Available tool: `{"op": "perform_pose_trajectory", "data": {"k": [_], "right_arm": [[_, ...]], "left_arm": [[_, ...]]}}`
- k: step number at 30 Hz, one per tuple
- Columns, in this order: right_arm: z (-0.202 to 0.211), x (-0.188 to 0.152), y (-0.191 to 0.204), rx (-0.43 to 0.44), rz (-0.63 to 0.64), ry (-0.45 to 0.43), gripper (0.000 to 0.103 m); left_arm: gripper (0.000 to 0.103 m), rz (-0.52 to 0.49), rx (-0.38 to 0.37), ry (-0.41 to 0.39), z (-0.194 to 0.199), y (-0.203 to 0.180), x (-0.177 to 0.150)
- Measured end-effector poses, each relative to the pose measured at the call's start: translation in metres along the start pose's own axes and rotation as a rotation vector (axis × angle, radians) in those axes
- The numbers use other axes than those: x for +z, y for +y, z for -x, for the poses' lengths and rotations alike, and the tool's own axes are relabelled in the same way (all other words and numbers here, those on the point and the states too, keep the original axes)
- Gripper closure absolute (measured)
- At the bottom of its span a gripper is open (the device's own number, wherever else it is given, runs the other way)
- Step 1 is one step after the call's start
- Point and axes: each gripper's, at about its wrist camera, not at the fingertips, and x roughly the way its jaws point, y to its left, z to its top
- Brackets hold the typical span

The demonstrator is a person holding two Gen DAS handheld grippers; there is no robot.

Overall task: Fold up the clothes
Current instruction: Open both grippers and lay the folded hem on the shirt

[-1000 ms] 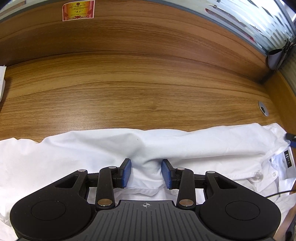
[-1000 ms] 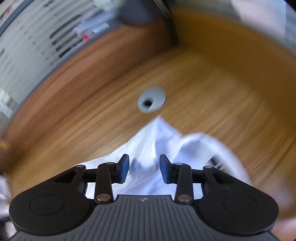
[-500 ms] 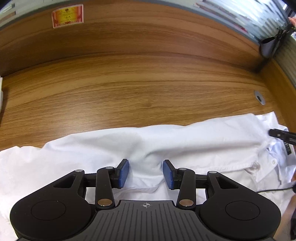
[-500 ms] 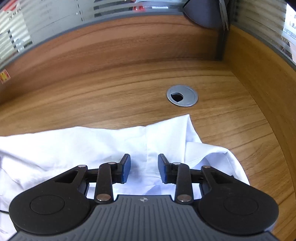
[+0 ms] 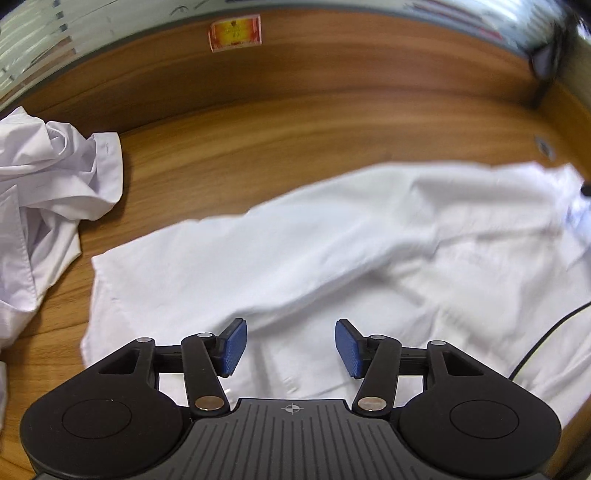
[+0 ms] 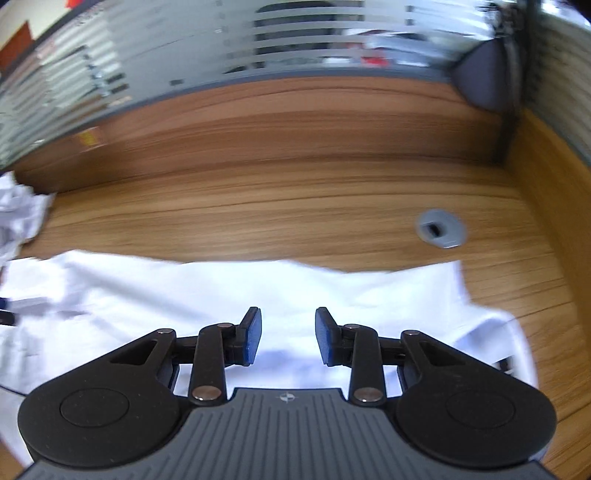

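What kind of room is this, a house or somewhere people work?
Probably an office. The long wooden desk has a round grey cable hole, and behind it stands a striped frosted-glass partition. White shirts lie on it.

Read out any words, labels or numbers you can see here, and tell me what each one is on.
Nothing can be read.
Red and yellow sticker on the wooden back panel: print too small and blurred.
White shirt: no label visible.
Frosted glass partition: blurred stripes only.

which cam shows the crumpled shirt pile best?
Left wrist: the crumpled shirt pile fills the left edge, sharp, with its folds and a cuff visible. Right wrist catches only a blurred scrap at its left edge.
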Motion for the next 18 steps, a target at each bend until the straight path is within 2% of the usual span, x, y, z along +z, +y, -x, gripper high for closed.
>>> {"op": "perform_pose_trajectory", "data": {"k": [2,5,7,10,14,18], "right_arm": [[0.003,-0.003,0.023,0.031,0.019,0.007,0.067],[0.014,-0.002,0.060,0.032,0.063,-0.022,0.066],[0.026,0.002,0.082,0.019,0.081,-0.045,0.066],[0.045,0.013,0.113,0.022,0.096,-0.057,0.065],[0.050,0.019,0.151,0.057,0.101,-0.012,0.062],[0.028,0.006,0.195,0.079,0.108,0.042,0.062]], "left_arm": [[0.047,-0.054,0.016,0.000,-0.004,0.004,-0.006],[0.049,-0.119,0.023,-0.031,-0.006,0.012,-0.014],[0.055,-0.160,0.024,-0.051,-0.007,0.015,-0.016],[0.059,-0.241,0.038,-0.085,-0.007,0.017,-0.019],[0.060,-0.336,0.037,-0.150,0.001,0.017,-0.022],[0.060,-0.450,0.049,-0.219,0.013,0.020,-0.028]]}}
